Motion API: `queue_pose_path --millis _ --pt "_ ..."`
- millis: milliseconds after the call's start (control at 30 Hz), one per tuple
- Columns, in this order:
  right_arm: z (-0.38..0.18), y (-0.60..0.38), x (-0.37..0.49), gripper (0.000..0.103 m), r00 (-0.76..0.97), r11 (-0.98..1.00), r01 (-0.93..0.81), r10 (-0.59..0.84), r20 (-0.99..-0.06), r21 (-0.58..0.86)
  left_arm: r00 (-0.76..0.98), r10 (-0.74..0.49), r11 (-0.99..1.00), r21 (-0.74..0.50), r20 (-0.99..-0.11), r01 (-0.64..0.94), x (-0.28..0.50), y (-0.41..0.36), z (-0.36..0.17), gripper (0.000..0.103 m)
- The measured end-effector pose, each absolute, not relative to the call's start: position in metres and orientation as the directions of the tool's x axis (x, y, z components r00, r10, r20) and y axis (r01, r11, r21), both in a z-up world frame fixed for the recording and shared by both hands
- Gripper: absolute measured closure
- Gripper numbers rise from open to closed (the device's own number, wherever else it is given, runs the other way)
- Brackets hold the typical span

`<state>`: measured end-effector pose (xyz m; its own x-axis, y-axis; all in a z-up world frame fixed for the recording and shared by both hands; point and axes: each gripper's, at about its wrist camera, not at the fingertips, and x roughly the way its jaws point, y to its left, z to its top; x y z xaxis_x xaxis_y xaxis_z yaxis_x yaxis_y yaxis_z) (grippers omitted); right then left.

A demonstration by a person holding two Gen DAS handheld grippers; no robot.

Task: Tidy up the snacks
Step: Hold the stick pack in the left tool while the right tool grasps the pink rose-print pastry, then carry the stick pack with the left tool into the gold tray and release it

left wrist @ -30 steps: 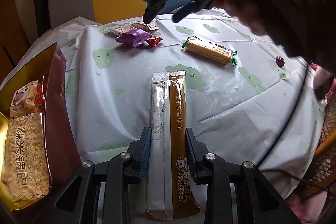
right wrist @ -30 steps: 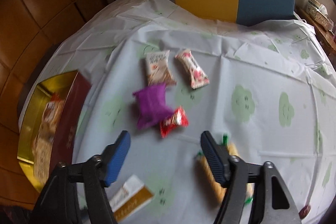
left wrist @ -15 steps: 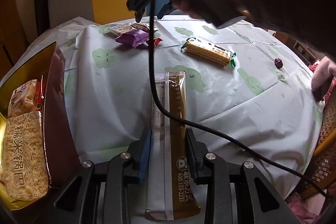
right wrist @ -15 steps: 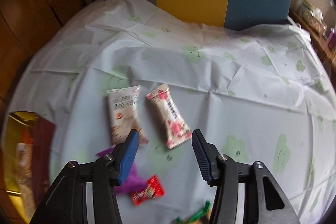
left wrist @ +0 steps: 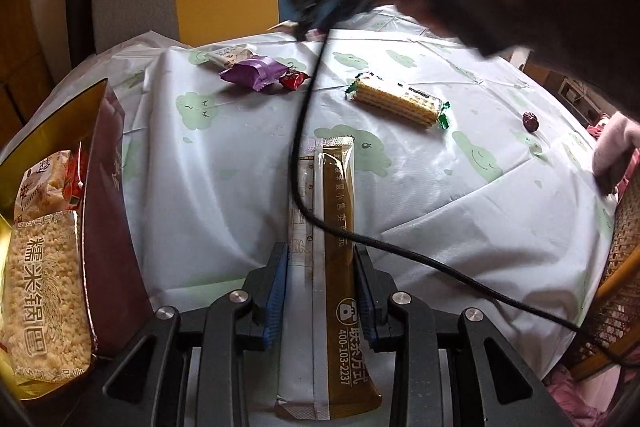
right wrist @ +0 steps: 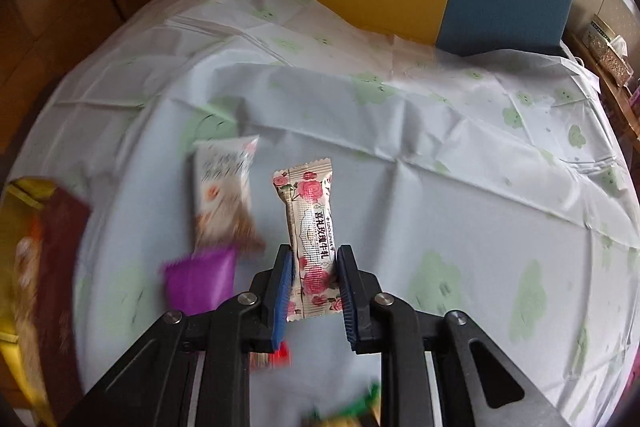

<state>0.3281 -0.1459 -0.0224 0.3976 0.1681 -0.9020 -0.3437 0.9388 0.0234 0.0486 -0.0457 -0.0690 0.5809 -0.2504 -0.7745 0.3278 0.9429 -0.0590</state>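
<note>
Right wrist view: fingers point(right wrist: 314, 277) clamped across rose-print candy point(right wrist: 310, 239), long axis pointing straight ahead

About 8 snack packets point(left wrist: 394, 101), 1 box point(left wrist: 106, 195)

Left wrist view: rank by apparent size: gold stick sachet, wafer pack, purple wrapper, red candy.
1. gold stick sachet, though it is nearest the camera, which inflates it.
2. wafer pack.
3. purple wrapper.
4. red candy.
</note>
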Motion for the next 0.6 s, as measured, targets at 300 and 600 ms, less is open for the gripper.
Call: queue_pose_path --millis 300,600 --pt "-0.012 -0.202 0.229 0.081 0.289 0.903 -0.402 0.283 -0.915 0.153 0.585 -0.241 0.942 -0.042 -0.775 0.333 0.047 -0.046 -0.068 0.071" --pt "-0.056 -0.209 0.170 0.081 0.201 0.911 -0.398 0.204 -0.958 0.111 0.571 -0.219 0.945 -0.027 -0.792 0.325 0.049 -0.049 -0.067 0.071"
